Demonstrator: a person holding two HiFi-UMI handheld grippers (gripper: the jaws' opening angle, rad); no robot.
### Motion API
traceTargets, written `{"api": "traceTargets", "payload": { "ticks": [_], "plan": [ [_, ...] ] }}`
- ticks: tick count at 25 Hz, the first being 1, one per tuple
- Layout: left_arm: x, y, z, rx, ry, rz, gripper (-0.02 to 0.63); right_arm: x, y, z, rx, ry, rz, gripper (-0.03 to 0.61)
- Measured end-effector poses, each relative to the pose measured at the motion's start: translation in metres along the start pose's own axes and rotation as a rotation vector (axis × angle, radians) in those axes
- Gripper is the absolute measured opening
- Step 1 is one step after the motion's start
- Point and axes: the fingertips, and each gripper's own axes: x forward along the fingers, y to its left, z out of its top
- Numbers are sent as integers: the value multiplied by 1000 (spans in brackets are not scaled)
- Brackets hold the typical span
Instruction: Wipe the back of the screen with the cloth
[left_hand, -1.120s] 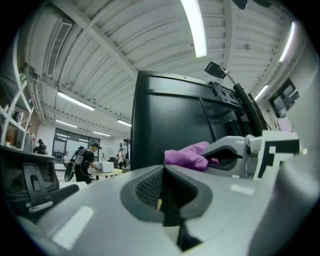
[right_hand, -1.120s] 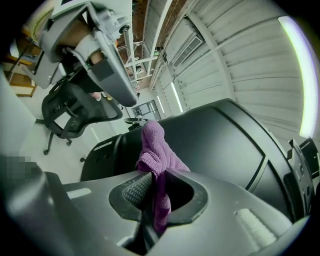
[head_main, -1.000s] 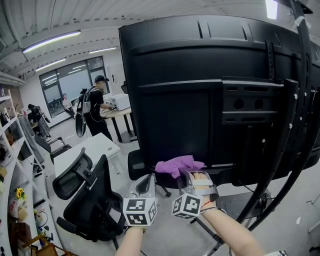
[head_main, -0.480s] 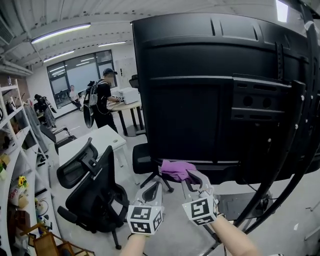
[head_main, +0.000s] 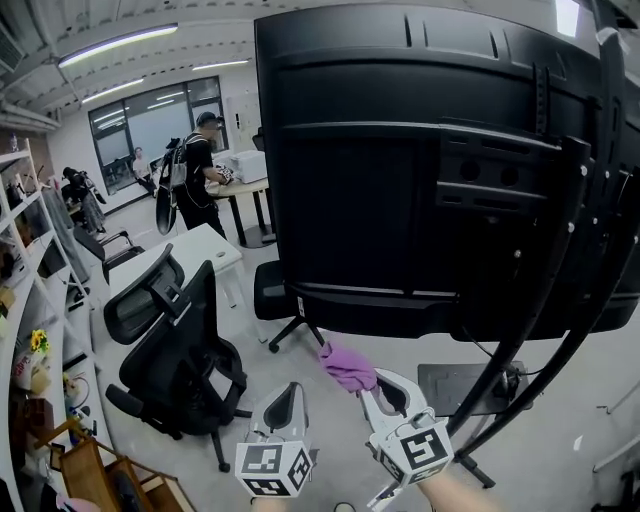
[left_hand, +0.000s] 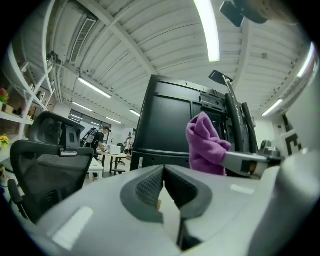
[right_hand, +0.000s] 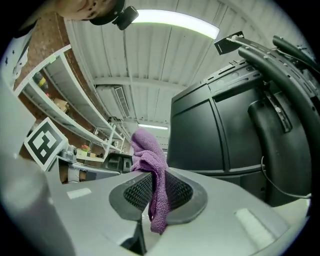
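Looking down through the head view: noted the back of a large black screen (head_main: 400, 180) filling the upper right, carried on dark curved stand arms (head_main: 565, 290). Found the right tongs (head_main: 366, 388) low at centre, marker cube (head_main: 420, 455) toward the camera, clamped on a purple cloth (head_main: 347, 366). Logged the cloth bunched just under the screen's lower edge, apart from it, floor (head_main: 330, 420) showing between. Spotted the left tongs (head_main: 288, 392) just beside the right, tips pointing up at the screen, holding nothing. Marked a black office chair (head_main: 170, 340) to the left, a white counter (head_main: 185, 262) behind it, shelves (head_main: 30, 290) along the far left, and a person (head_main: 197, 170) standing at another counter well back.

Switching to the left gripper view: saw both pads (left_hand: 148, 186) pressed together at the tips, nothing between them. Caught the cloth up to the right, pinched by the other tongs, with the screen's dark back standing behind. Noted the office chair at the left edge.

Turning to the right gripper view: saw the pads closed on the cloth, a rounded bunch sticking up above the tips and a tail hanging below. Placed the screen's back to the right, near but clear of the cloth. Made out shelves at the left.
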Motion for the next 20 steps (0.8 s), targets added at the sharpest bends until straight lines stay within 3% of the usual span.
{"api": "traceTargets", "payload": {
  "ticks": [8, 20],
  "plan": [
    [-33, -36, -22, -18, 36, 14, 8, -56, -1, -23, 53, 100, -11, 46],
    [-65, -56, -23, -18, 38, 32, 8, -87, 11, -13, 45, 99, 7, 46]
  ]
}}
